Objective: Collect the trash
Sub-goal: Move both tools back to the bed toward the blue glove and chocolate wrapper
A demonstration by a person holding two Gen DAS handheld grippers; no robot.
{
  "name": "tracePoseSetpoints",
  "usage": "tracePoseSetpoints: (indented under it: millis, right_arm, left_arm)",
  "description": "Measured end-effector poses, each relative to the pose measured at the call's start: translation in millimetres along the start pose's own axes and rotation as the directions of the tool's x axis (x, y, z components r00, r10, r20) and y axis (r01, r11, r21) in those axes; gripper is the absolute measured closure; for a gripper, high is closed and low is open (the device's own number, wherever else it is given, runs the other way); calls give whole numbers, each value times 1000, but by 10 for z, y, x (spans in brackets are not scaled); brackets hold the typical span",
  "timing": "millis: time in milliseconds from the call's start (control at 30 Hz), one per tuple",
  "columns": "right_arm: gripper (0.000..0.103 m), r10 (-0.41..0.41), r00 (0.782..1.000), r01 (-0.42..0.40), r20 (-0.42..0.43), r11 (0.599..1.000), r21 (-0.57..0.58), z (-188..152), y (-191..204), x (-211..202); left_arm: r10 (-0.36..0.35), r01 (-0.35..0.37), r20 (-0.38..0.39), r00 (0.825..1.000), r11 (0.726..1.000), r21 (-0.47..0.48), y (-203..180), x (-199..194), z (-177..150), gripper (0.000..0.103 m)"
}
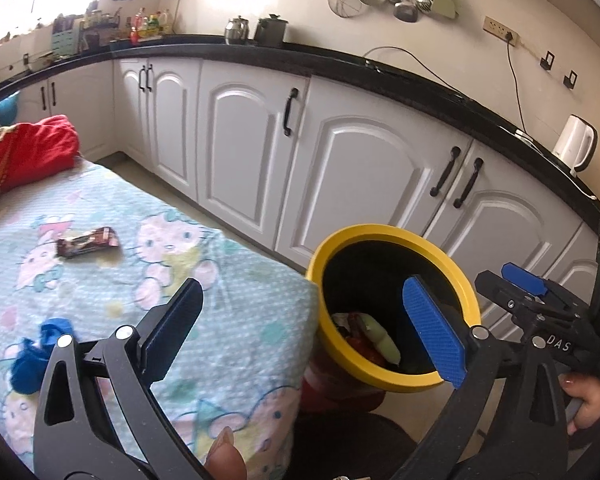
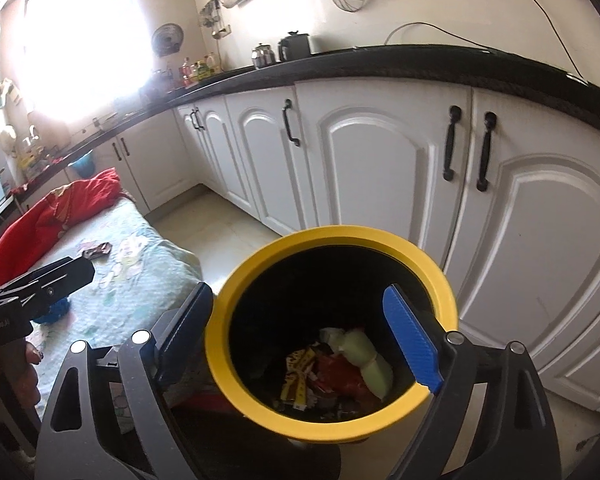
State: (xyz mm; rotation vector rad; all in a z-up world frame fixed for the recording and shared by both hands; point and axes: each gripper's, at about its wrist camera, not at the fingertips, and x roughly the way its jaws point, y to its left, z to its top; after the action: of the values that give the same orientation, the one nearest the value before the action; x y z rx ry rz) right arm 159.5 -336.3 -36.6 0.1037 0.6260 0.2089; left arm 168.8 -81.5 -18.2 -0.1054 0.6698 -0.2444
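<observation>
Left wrist view: left gripper [image 1: 304, 332] fingers spread wide, nothing between them, hanging over the bed edge and the yellow-rimmed trash bin [image 1: 396, 380]. Bin stands on the floor just beside the bed [image 1: 240, 300], in front of the white cabinets [image 1: 364, 168]. Inside the bin: a pale green wad, red wrapper, yellow-black wrapper, other scraps. Still on the bed sheet: a dark brown snack wrapper [image 1: 87, 242] farther back, and a crumpled blue piece [image 1: 36, 354] near the left finger. Red blanket [image 1: 24, 152] bunched at the far end of the bed. Right gripper [image 2: 304, 332] in right wrist view: fingers spread, empty, right above the bin opening, blue pad [image 2: 412, 344] over the rim. Black counter [image 1: 340, 62] above the cabinets carries a white kettle [image 1: 574, 146] and two metal pots; ladles hang on the wall. A hand [image 1: 588, 400] grips the right tool's handle at lower right.
</observation>
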Motion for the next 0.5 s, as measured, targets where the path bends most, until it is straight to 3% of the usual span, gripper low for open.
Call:
tracePoseSetpoints:
  millis: [500]
  right_arm:
    - [18,156,987,-158,-31,983,-96,186,761,162]
  left_arm:
    - [159,-158,13,987,986,-49,835,-411,-168,11]
